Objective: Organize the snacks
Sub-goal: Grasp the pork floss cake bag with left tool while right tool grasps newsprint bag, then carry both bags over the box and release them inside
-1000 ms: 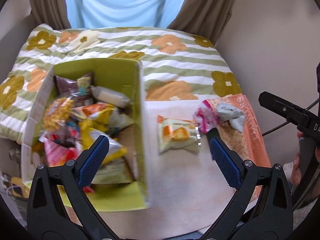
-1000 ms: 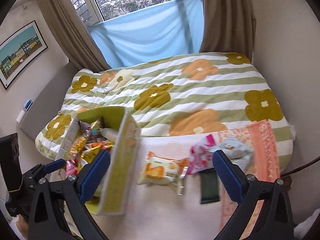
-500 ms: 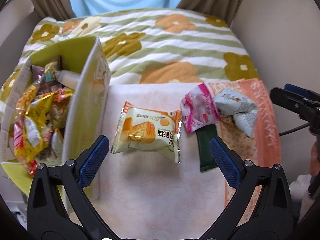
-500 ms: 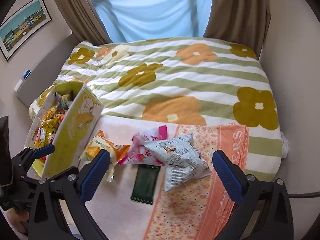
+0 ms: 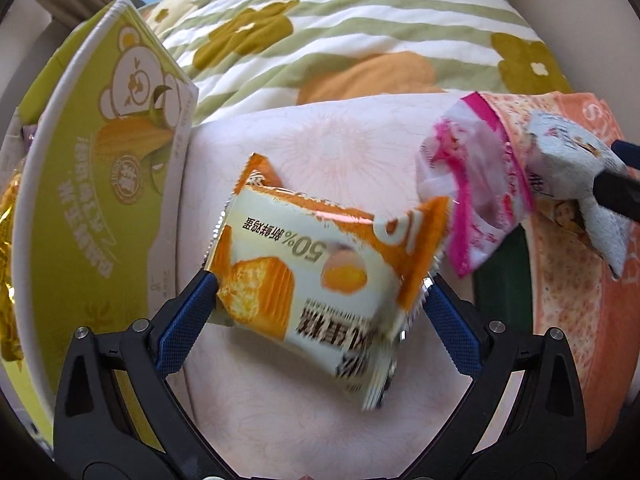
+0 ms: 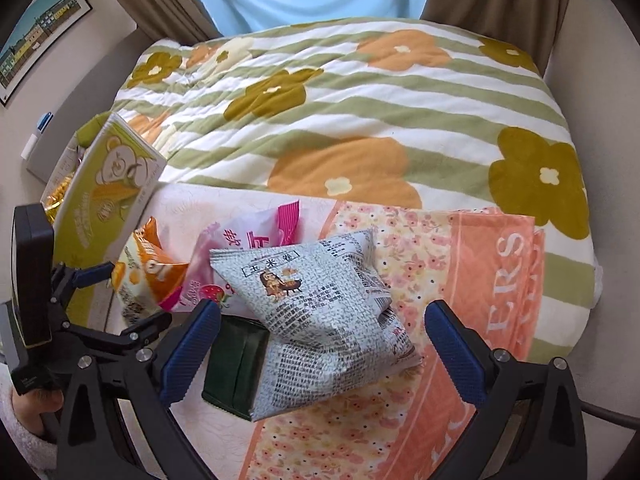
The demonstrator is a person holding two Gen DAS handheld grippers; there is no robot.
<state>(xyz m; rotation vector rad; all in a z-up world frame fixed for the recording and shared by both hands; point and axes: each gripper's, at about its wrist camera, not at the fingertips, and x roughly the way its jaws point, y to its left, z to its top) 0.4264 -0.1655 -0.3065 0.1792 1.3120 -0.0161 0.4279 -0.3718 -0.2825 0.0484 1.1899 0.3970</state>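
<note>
An orange-and-cream cake packet (image 5: 320, 276) lies on the pale pink cloth, and my open left gripper (image 5: 320, 296) straddles it, with a fingertip (image 5: 200, 292) touching its left edge. To its right lie a pink-and-white packet (image 5: 472, 196) and a grey newsprint-pattern packet (image 5: 572, 168). My open right gripper (image 6: 322, 326) straddles the grey packet (image 6: 320, 320), which rests partly on a dark green packet (image 6: 236, 364). The pink packet (image 6: 244, 248) and the orange packet (image 6: 148, 268) lie to its left, beside the left gripper (image 6: 108, 300).
A green cardboard box (image 5: 96, 200) with several snacks in it stands at the left; it also shows in the right wrist view (image 6: 104, 196). An orange floral towel (image 6: 460, 280) lies on the right. The flowered striped quilt (image 6: 360, 100) covers the bed behind.
Both grippers have moved down and forward: the left one now straddles the orange packet, the right one the grey packet. The box has slid to the left of both views.
</note>
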